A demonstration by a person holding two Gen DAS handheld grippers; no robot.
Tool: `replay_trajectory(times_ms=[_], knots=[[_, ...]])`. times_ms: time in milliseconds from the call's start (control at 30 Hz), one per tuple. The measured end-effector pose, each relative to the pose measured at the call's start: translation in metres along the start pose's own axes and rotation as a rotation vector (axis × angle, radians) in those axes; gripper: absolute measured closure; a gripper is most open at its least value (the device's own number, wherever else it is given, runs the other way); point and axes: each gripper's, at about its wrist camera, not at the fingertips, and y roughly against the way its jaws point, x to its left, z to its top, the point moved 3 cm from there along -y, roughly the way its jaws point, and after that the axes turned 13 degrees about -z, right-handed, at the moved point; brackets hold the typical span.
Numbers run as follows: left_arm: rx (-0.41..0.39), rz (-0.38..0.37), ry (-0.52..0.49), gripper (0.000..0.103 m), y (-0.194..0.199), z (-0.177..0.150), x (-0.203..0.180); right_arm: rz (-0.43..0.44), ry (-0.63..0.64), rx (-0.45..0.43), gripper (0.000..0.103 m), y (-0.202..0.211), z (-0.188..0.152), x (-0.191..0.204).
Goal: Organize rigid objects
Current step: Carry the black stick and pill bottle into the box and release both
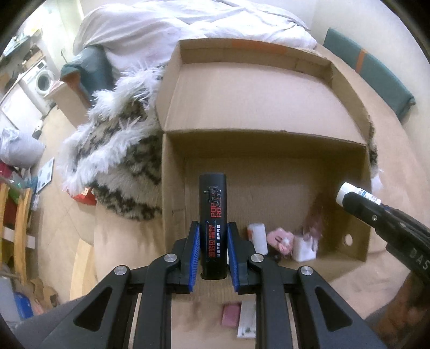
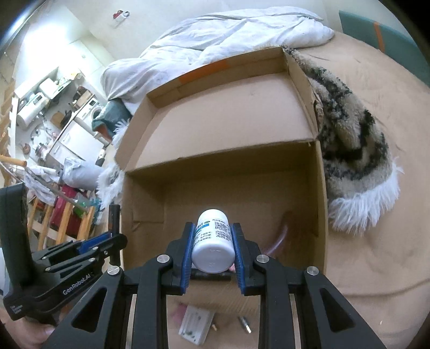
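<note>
My left gripper is shut on a tall black box with red lettering, held over the open cardboard box. My right gripper is shut on a white pill bottle, also held over the cardboard box. In the left wrist view the right gripper enters from the right with the bottle. In the right wrist view the left gripper shows at the left with the black box. Inside the box lie a white bottle, a pink item and a white box.
A pink block and a flat white item lie on the near flap. The box sits on a tan bed beside a furry blanket and a white duvet. Small metal parts lie near the white item.
</note>
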Motion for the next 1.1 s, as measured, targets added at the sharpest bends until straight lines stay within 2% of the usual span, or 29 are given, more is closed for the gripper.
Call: replay_trajectory(times_ms=[133,300,433,733,933,1100], knots=[[0.023,0.021,-0.002,0.085,-0.024,0.006,0.005,-0.006,-0.005,0.016,0.075,-0.017,0.004,-0.003],[0.053,-0.013,0.014,0.085,-0.050,0.002,0.012,-0.007,-0.024,0.048,0.075,-0.035,-0.003,-0.012],[0.025,-0.031,-0.009,0.085,-0.062,-0.001,0.011,-0.024,-0.003,0.054,0.075,-0.045,-0.006,-0.011],[0.010,-0.018,-0.029,0.085,-0.072,-0.004,0.013,-0.074,0.060,0.059,0.075,-0.063,-0.009,-0.004],[0.035,-0.021,-0.017,0.085,-0.078,-0.009,0.012,-0.084,0.050,0.057,0.075,-0.065,-0.009,-0.006],[0.013,-0.004,-0.026,0.085,-0.076,-0.007,0.012,-0.067,0.036,0.036,0.075,-0.061,-0.008,-0.008]])
